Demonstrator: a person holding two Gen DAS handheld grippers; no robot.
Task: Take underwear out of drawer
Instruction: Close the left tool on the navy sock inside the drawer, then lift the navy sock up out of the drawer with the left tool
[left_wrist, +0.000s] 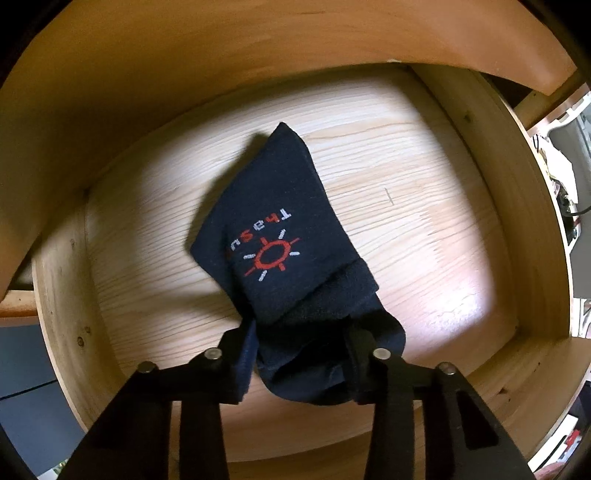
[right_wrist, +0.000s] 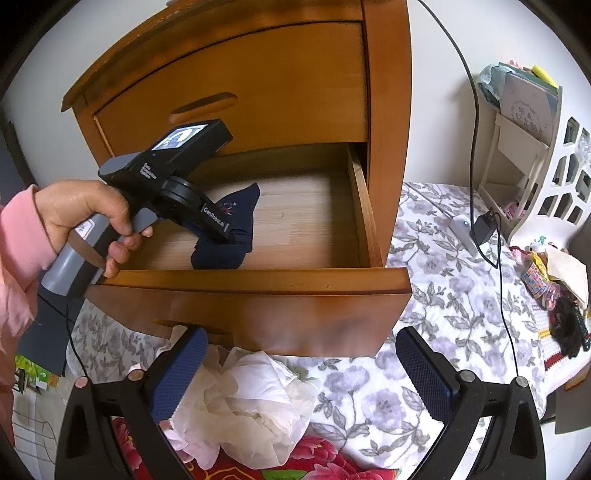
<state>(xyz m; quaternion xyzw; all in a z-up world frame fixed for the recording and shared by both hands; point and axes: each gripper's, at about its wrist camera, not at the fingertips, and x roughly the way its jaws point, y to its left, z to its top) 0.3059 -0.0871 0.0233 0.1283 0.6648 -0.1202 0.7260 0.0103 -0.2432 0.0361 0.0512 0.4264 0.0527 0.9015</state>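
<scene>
Left tongs (left_wrist: 301, 363) pinching dark underwear (left_wrist: 280, 236) inside open drawer (right_wrist: 258, 291) — right tongs (right_wrist: 301, 373) spread, empty.

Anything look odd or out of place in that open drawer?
Nothing is damaged or spilled. The dark folded garment lies alone and askew on the drawer floor, one end bunched between the left gripper fingers.

"GenRobot.AI" on left hand-held gripper (right_wrist: 236, 236)
</scene>
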